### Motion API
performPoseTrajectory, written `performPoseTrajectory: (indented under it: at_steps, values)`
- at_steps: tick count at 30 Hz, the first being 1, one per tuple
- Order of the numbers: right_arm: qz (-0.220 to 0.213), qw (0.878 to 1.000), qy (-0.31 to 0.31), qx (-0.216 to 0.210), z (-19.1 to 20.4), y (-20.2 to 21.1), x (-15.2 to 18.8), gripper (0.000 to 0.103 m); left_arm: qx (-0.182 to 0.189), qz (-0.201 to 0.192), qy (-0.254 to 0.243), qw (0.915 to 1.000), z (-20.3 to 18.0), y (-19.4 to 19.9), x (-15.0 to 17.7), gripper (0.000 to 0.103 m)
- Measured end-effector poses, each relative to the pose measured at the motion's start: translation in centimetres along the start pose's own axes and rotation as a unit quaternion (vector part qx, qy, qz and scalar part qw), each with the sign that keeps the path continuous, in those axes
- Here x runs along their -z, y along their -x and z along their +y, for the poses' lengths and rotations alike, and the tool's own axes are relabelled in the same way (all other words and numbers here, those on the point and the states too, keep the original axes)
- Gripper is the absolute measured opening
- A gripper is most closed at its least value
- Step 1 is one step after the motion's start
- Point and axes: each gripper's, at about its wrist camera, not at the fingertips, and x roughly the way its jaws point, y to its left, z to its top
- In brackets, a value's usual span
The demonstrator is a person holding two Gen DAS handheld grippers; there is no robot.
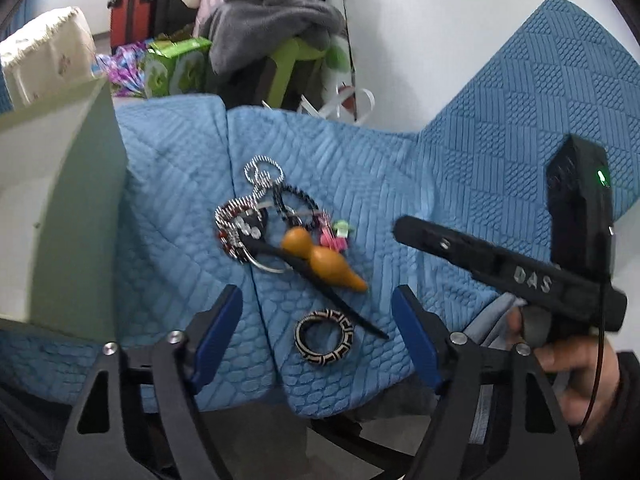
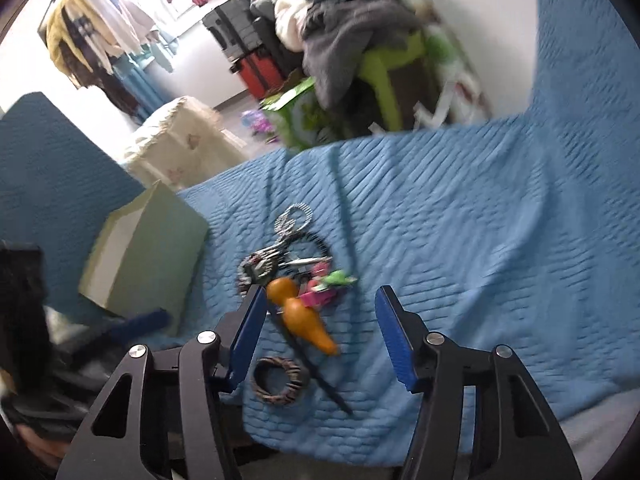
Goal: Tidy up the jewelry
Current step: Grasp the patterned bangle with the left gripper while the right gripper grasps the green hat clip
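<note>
A heap of jewelry lies on a blue quilted cover (image 1: 360,184). It holds an orange gourd pendant (image 1: 320,258) (image 2: 302,318), a black-and-cream patterned ring bangle (image 1: 325,337) (image 2: 279,381), a black stick (image 1: 320,280), silver and beaded bracelets (image 1: 244,220) (image 2: 272,258), and pink and green clips (image 1: 338,236) (image 2: 324,288). My left gripper (image 1: 318,332) is open, jaws wide on either side of the bangle. My right gripper (image 2: 320,336) is open above the gourd; its body shows in the left wrist view (image 1: 520,272).
A pale green open box (image 1: 60,200) (image 2: 148,248) stands at the left of the heap. Beyond the cover's far edge are clothes, a green stool (image 1: 292,64), a red case (image 1: 132,20) and a cream padded box (image 2: 180,140). The cover's front edge drops off near me.
</note>
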Motion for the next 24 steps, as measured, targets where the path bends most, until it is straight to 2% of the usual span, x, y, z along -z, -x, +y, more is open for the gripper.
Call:
performPoseTrajectory:
  at_steps: [3, 5, 6, 9, 10, 12, 17, 21, 24]
  values:
    - [0.027, 0.999, 0.015, -0.009, 0.4, -1.8, -0.4, 0.055, 0.003, 0.022, 0.006, 0.9997, 0.6, -1.6, 0.8, 0.065]
    - [0.045, 0.999, 0.011, -0.014, 0.3, -3.1, -0.8, 0.055, 0.003, 0.034, 0.007, 0.9994, 0.9, -2.4, 1.2, 0.062]
    - [0.049, 0.999, 0.013, -0.009, 0.3, -3.6, -0.9, 0.055, 0.004, 0.039, 0.008, 0.9992, 1.1, -2.8, 1.3, 0.061]
    - [0.053, 0.998, 0.012, -0.013, 0.2, -4.7, -1.4, 0.054, 0.014, 0.057, 0.017, 0.9981, 1.7, -4.1, 1.9, 0.048]
    - [0.054, 0.998, 0.008, -0.015, 0.1, -5.0, -1.5, 0.052, 0.017, 0.063, 0.019, 0.9977, 1.8, -4.4, 2.1, 0.046]
    - [0.058, 0.998, 0.007, -0.006, -0.2, -5.7, -1.7, 0.037, 0.02, 0.07, 0.02, 0.9971, 1.9, -4.9, 2.3, 0.044]
    - [0.073, 0.997, 0.006, 0.017, -0.7, -7.0, -1.6, 0.033, 0.033, 0.083, 0.003, 0.996, 1.3, -5.6, 2.9, 0.034]
    - [0.076, 0.997, 0.0, 0.02, -1.1, -7.3, -1.3, 0.032, 0.024, 0.081, -0.018, 0.9962, 0.6, -6.1, 2.9, 0.031]
    - [0.076, 0.997, 0.003, 0.023, -1.1, -7.3, -1.2, 0.032, 0.018, 0.08, -0.02, 0.9965, 0.6, -6.1, 2.9, 0.024]
